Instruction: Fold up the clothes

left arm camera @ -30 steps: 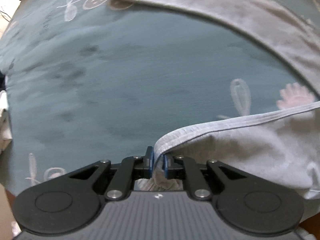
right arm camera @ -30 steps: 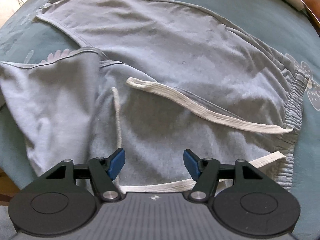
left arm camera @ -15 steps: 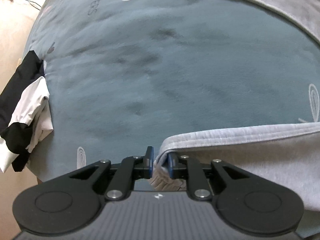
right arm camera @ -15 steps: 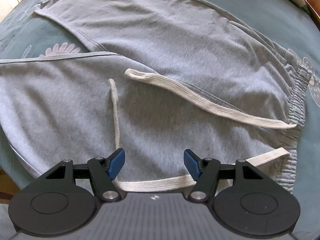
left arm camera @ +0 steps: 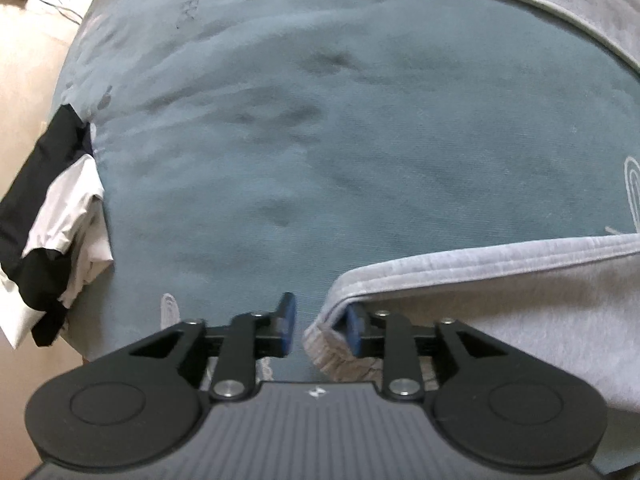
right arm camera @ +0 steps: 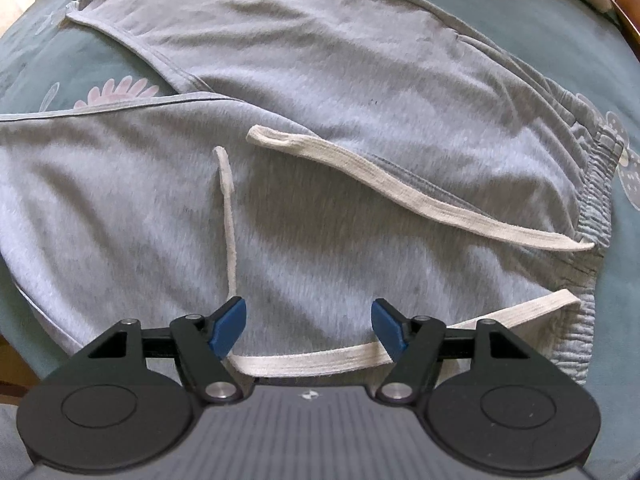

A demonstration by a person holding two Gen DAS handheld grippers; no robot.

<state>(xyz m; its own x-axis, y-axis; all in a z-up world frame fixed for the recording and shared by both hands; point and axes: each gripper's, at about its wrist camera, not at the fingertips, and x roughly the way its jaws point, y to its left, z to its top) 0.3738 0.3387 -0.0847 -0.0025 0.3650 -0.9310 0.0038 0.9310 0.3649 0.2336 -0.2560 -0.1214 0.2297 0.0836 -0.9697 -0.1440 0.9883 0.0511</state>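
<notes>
Change: left claw (left arm camera: 318,330) has dragged the trouser cuff (left arm camera: 332,344) out across the bed (left arm camera: 360,140); that leg, bunched a second ago, now lies flat.
Left claw: jaws opening; cuff between them, leaning on the right pad, no longer pinched.
Right claw (right arm camera: 308,326): wide open, holding nothing, hovering low over the trousers (right arm camera: 320,80) near the waist.
Trousers: grey, spread on the bed, legs apart in a V, waistband (right arm camera: 596,196) at right.
Drawstring (right arm camera: 400,184): loose on top, one end running under the right claw.
Side pile: black-and-white clothes (left arm camera: 52,220) at bed edge.
Progress: early; smoothing done, no fold made yet. Left: bring legs together, then fold lengthwise.
</notes>
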